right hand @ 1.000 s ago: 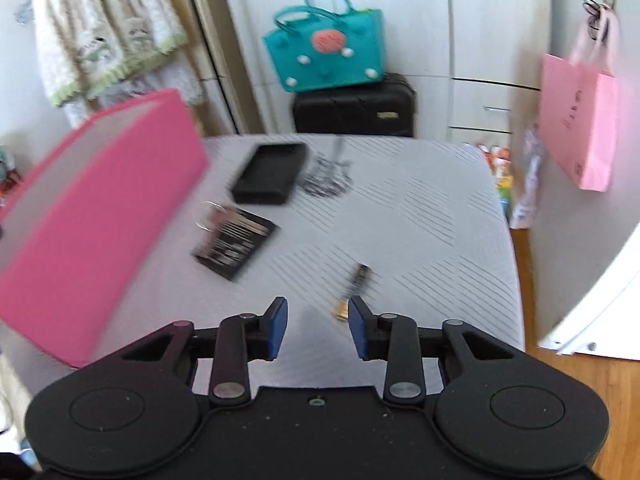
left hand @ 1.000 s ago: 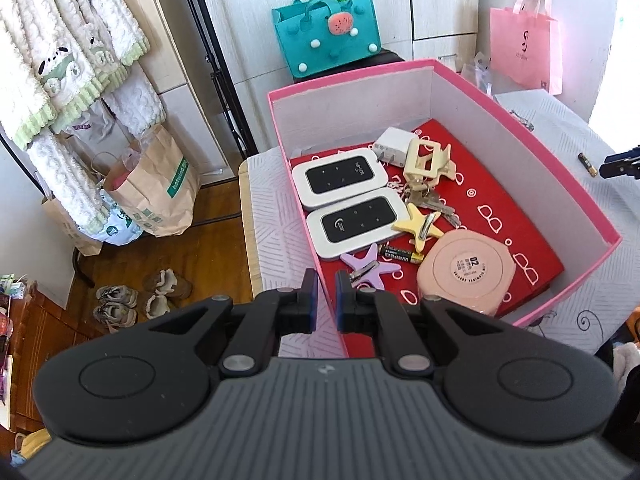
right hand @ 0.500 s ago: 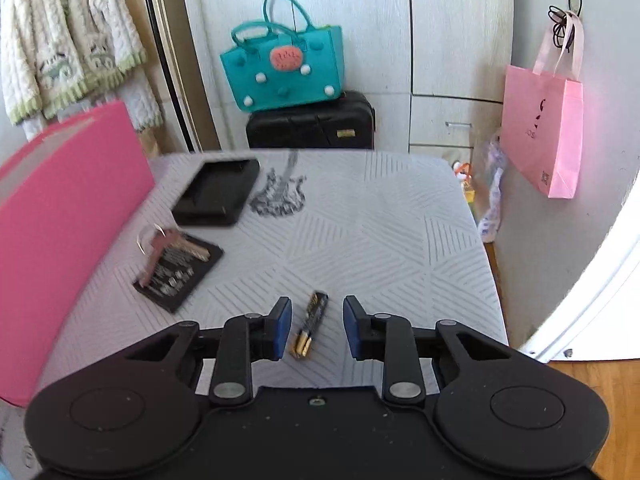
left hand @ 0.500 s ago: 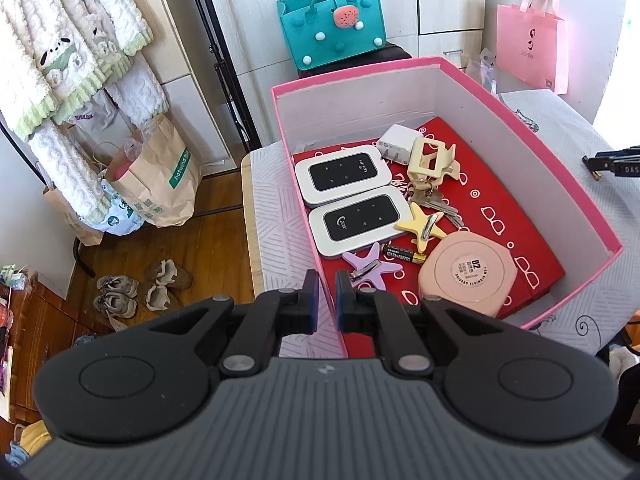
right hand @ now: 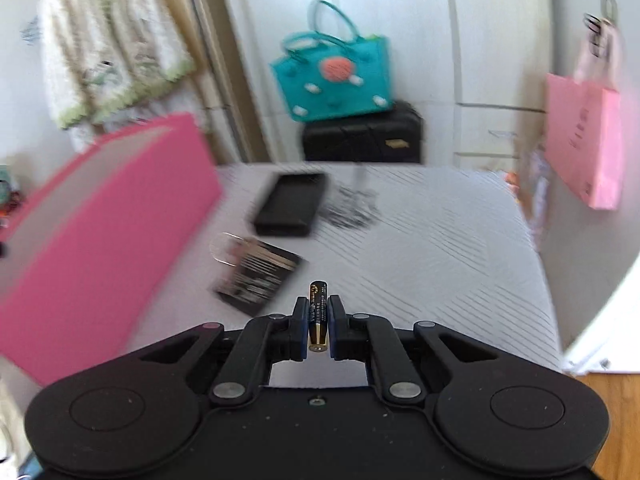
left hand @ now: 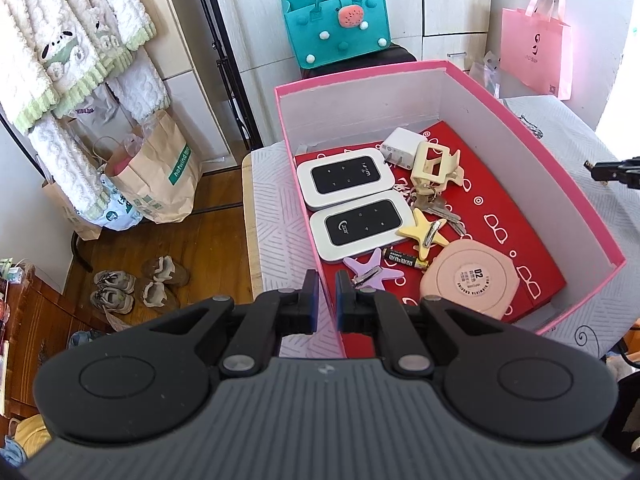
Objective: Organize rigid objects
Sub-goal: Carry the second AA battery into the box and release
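Battery (right hand: 318, 312) sits pinched between the blue pads of my right claw (right hand: 319, 322), whose jaws have just been closing onto it, gold end toward me. At ten o'clock stands the pink box (right hand: 100, 220); at eleven, a black card with keys (right hand: 256, 276). My left claw (left hand: 323, 298) is closed narrow on the pink box's near wall (left hand: 332, 320).

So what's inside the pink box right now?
Inside the pink box: two wifi routers, charger, claw clip, keys, two star clips, battery, pink compact. The red liner hides the floor.
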Demonstrator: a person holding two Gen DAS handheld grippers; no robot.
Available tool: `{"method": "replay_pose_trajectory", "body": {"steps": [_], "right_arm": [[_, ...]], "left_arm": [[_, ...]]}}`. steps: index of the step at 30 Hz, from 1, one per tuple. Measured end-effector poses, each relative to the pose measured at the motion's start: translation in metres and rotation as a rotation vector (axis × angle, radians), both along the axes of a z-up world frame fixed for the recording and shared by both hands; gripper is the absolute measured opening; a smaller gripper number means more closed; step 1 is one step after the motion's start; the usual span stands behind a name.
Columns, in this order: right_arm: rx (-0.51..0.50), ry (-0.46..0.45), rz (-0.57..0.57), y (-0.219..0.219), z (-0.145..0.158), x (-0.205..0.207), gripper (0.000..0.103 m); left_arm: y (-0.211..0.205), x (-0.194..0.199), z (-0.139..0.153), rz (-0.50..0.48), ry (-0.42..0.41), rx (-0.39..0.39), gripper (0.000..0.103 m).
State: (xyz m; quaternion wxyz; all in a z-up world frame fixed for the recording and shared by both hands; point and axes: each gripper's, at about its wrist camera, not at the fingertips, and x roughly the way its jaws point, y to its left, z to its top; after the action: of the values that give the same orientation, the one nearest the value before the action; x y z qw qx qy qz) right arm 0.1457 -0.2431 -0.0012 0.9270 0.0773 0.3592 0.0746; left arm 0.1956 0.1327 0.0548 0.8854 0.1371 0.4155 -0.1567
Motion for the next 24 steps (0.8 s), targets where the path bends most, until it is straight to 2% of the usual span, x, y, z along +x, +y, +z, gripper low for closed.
{"method": "replay_pose_trajectory", "body": {"steps": [7, 12, 18, 24], "right_arm": [[0.111, -0.122, 0.209, 0.051, 0.052, -0.006, 0.012], [0.194, -0.114, 0.376, 0.094, 0.065, 0.005, 0.012], [0.182, -0.037, 0.426, 0.132, 0.051, 0.022, 0.013], [0.200, -0.025, 0.413, 0.130, 0.049, 0.021, 0.016]], "left_arm": [[0.002, 0.002, 0.002, 0.002, -0.006, -0.002, 0.007], [0.002, 0.001, 0.002, 0.003, -0.007, 0.001, 0.007], [0.002, 0.000, 0.002, 0.010, -0.007, -0.006, 0.007], [0.001, -0.001, 0.002, 0.013, -0.008, -0.008, 0.007]]}}
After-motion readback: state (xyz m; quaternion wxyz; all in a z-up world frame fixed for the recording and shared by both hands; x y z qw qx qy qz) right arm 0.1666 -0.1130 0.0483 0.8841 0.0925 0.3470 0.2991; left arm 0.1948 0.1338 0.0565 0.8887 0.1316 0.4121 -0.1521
